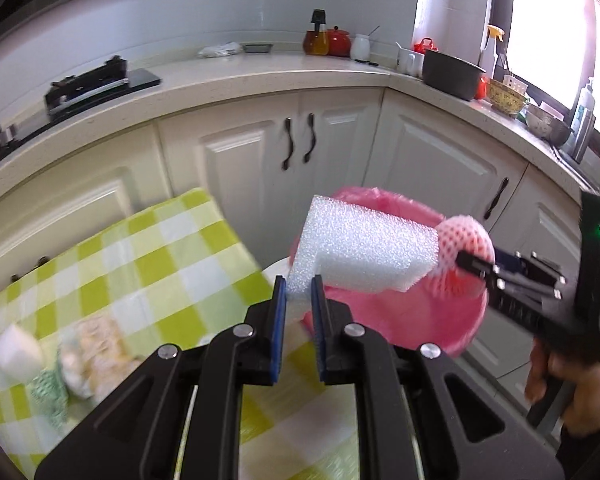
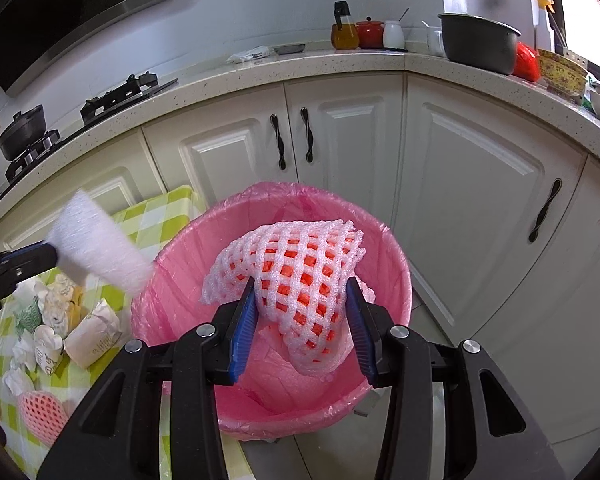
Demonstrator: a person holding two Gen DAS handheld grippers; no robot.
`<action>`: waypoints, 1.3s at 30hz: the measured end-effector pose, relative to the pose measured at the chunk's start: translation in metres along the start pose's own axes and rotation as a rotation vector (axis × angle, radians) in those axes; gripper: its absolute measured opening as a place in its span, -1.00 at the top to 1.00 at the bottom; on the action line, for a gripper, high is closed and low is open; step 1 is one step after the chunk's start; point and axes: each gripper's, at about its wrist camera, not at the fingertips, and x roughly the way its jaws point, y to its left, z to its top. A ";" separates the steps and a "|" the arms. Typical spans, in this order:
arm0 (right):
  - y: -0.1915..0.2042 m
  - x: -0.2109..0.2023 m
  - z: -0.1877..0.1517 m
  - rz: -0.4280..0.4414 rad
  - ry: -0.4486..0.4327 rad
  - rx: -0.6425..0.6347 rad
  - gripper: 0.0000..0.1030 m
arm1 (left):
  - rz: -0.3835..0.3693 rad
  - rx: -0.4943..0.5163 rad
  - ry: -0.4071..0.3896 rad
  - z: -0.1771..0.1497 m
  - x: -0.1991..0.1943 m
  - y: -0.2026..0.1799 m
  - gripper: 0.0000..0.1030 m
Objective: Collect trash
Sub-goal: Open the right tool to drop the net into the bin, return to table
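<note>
Holding the pink foam net [image 2: 300,276] between my right claw's [image 2: 302,320] blue pads, I have it hanging directly over the mouth of the bin [image 2: 396,264] just ahead of and below my fingertips, so that letting go should drop it straight in. The pads pinch the net around its middle, and its mesh bulges out above and sags below them. My left claw [image 1: 299,300] is pressed onto the thin corner of a white foam block [image 1: 364,252], which juts forward and to the right toward the same bin, probably because that narrow edge is the only part slim enough to grip. The bin is lined with a pink bag [image 2: 260,404], and I can make out nothing inside it except the crumpled liner. Off to my left, the checked tablecloth [image 2: 160,216] carries more rubbish: crumpled paper wrappers [image 2: 76,320] in a heap, and another pink net [image 2: 42,412] nearer me.
</note>
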 end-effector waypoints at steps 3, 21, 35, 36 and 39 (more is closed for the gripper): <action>-0.003 -0.001 0.003 -0.005 -0.003 0.007 0.07 | -0.024 -0.007 0.027 0.013 0.020 -0.012 0.74; -0.001 -0.037 -0.012 -0.014 -0.070 0.022 -0.55 | 0.001 -0.102 -0.113 -0.020 -0.050 0.019 -0.11; 0.117 -0.070 -0.095 0.195 0.011 -0.072 -0.66 | 0.186 -0.259 -0.135 -0.142 -0.153 0.146 -0.30; 0.125 -0.071 -0.101 0.204 0.015 -0.086 -0.66 | 0.195 -0.276 -0.129 -0.150 -0.155 0.153 -0.30; 0.155 -0.073 -0.117 0.257 0.040 -0.129 -0.66 | 0.206 -0.343 -0.104 -0.181 -0.164 0.180 -0.30</action>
